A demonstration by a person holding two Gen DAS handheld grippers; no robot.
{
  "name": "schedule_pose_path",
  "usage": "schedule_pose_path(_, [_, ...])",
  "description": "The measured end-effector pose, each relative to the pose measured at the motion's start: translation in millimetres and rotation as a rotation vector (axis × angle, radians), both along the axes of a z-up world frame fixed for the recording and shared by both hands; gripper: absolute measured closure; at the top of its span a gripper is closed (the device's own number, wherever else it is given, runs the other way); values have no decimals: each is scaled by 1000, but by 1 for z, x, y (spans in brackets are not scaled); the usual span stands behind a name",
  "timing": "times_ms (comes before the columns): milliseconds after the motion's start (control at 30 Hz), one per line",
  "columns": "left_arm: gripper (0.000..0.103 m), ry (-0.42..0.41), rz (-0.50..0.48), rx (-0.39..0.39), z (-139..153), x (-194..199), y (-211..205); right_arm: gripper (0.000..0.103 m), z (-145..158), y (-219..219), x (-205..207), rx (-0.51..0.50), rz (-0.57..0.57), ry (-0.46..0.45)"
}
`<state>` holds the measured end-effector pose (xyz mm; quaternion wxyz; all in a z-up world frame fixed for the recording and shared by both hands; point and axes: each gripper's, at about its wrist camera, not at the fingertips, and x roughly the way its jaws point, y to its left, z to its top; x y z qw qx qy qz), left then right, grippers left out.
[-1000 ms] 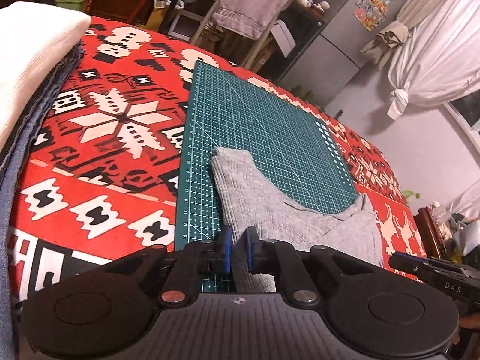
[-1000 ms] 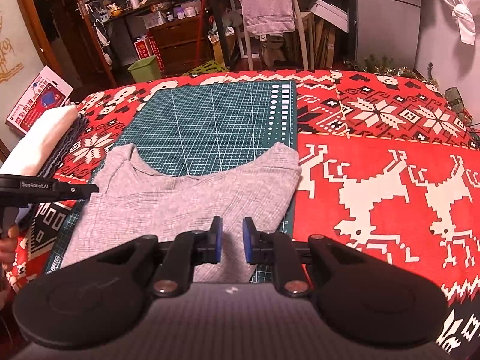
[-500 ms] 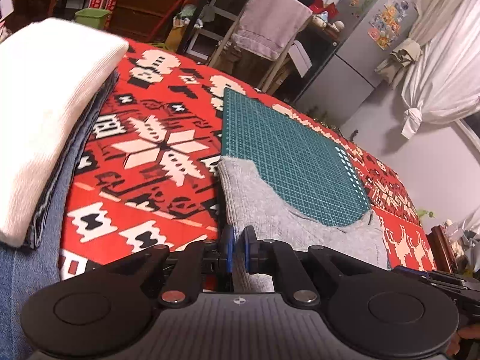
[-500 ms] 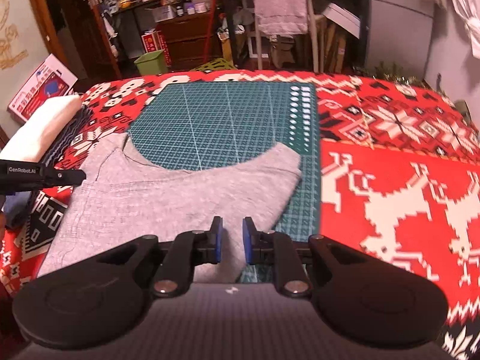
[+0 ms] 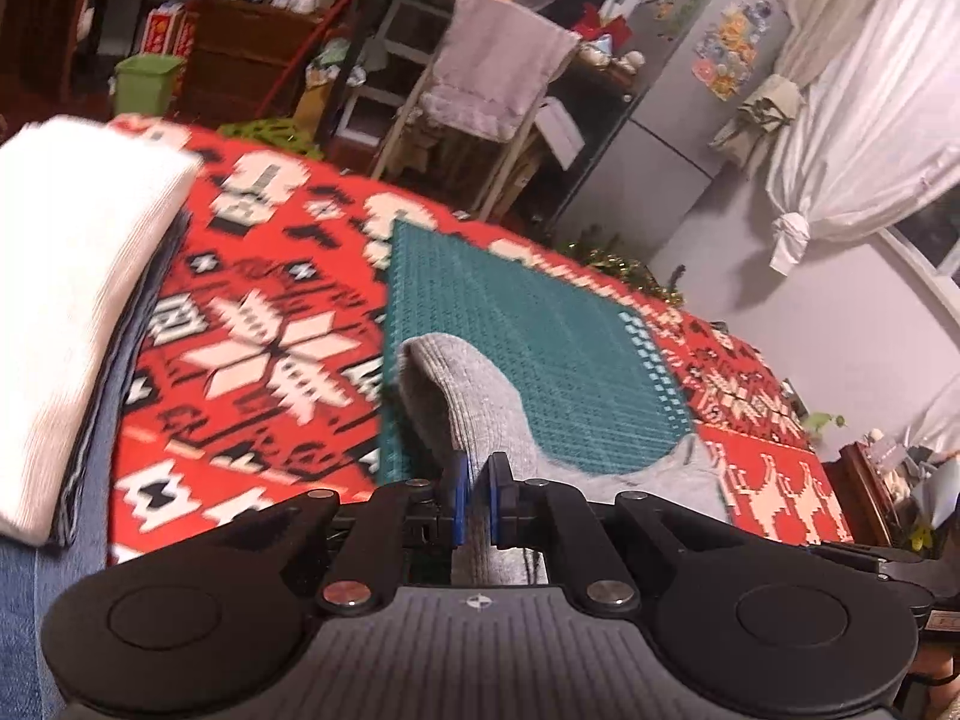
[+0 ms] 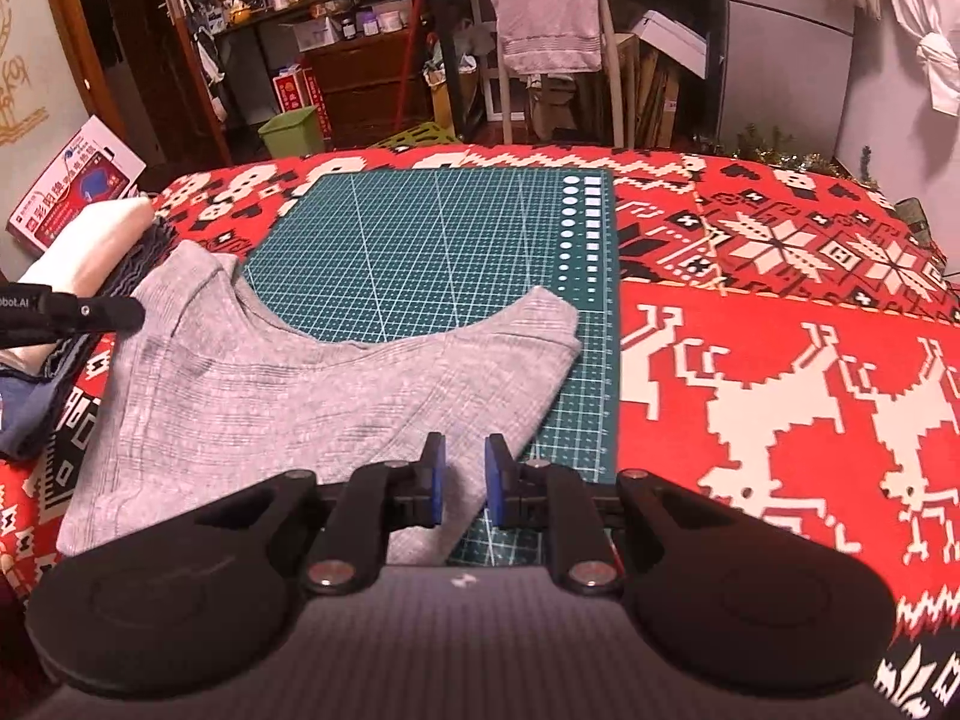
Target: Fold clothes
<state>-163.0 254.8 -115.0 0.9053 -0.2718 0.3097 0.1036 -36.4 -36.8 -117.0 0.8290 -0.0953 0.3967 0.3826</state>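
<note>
1. Red patterned cover (image 6: 780, 360) over the surface
2. Green cutting mat (image 6: 432, 252), centre
3. Grey garment (image 6: 270, 372), partly on mat, partly on cover
4. Stack of folded clothes (image 5: 72, 300), left edge

Both grippers, the left gripper (image 5: 474, 495) and the right gripper (image 6: 462, 477), are matte black with two round side housings, a ribbed grey centre panel bearing a small white emblem, silver screws on the linkage arms, and blue pads lining the fingers (image 6: 433, 471).
</note>
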Motion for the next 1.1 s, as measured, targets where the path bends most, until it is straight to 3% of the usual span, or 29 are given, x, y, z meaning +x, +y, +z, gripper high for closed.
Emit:
schedule_pose_path(467, [96, 34, -2, 75, 11, 9, -17, 88, 11, -20, -7, 54, -3, -6])
schedule_pose_path(767, [97, 2, -47, 75, 35, 19, -36, 88, 14, -34, -9, 85, -18, -10])
schedule_pose_path(967, [97, -27, -146, 90, 51, 54, -78, 87, 15, -56, -6, 109, -58, -2])
schedule_pose_path(1100, [97, -16, -205, 68, 39, 89, -114, 87, 12, -72, -3, 118, -90, 6])
